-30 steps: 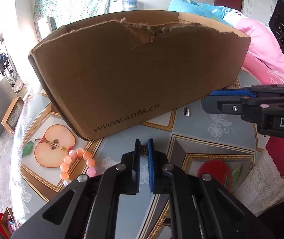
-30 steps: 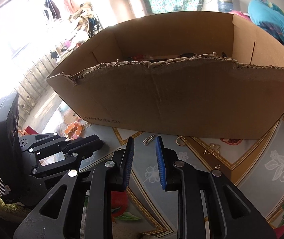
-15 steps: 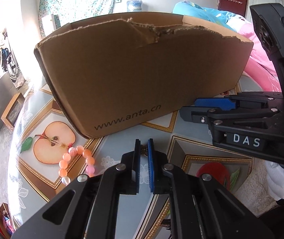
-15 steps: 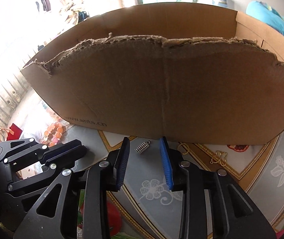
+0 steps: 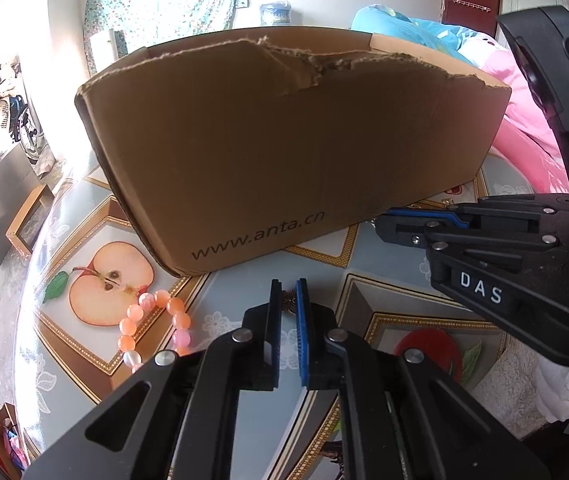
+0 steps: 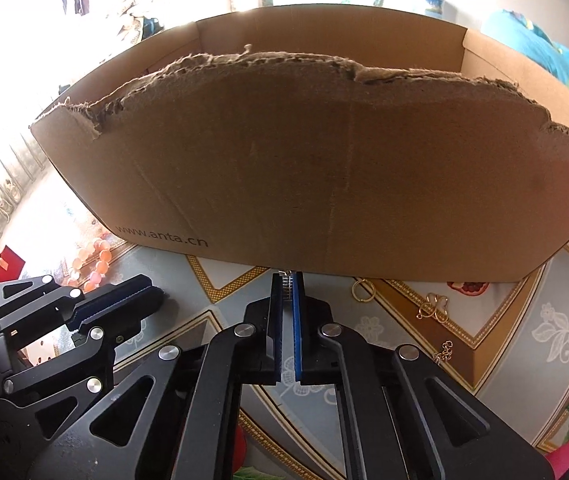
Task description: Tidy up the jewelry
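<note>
A torn brown cardboard box (image 5: 284, 152) stands on the patterned table. My left gripper (image 5: 288, 286) is shut on a small bronze ornament (image 5: 289, 300) pinched between its tips, just in front of the box. A pink bead bracelet (image 5: 156, 328) lies left of it on the apple print. My right gripper (image 6: 287, 276) sits at the box's foot, its jaws closing tight on a small silver studded piece (image 6: 286, 282) between the pads. In the left wrist view the right gripper (image 5: 382, 226) reaches in from the right.
On the table right of my right gripper lie a gold ring (image 6: 362, 292), a gold butterfly charm (image 6: 434, 306) and a short gold chain piece (image 6: 444, 350). The left gripper (image 6: 152, 292) is close at the left. Pink bedding (image 5: 532, 128) lies beyond the table.
My right gripper opened wider, moved forward and down around the silver piece by the box, then closed on it. The left gripper stayed put with its ornament.
</note>
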`<action>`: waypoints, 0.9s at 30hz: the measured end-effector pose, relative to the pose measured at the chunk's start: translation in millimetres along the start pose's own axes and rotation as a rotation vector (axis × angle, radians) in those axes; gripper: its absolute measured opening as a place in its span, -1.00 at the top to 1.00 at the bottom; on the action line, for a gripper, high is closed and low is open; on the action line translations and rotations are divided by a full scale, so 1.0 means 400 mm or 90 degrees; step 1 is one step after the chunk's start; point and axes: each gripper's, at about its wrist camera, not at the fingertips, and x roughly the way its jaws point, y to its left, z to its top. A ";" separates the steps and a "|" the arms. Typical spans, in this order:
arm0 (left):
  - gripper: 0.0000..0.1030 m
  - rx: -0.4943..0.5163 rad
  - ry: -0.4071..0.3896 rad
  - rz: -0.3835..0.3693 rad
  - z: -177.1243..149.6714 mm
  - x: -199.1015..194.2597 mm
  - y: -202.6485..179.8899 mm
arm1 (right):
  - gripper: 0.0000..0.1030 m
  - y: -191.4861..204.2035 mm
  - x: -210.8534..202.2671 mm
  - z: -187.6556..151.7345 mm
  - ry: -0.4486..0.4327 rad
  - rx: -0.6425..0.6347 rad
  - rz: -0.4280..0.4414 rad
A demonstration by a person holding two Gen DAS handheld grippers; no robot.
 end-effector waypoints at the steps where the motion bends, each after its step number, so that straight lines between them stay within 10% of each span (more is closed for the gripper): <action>1: 0.88 -0.001 0.000 0.001 -0.001 0.000 -0.001 | 0.96 -0.009 0.000 0.000 0.004 0.011 0.012; 17: 0.88 -0.011 -0.008 0.024 0.000 -0.015 -0.006 | 0.99 -0.089 -0.051 -0.005 -0.015 0.037 0.043; 21: 0.88 -0.015 -0.008 0.023 -0.001 -0.019 -0.008 | 0.61 -0.067 -0.034 0.000 -0.010 0.019 0.042; 27: 0.88 -0.015 -0.011 0.025 0.003 -0.021 -0.007 | 0.60 -0.035 0.011 -0.005 0.015 -0.019 0.036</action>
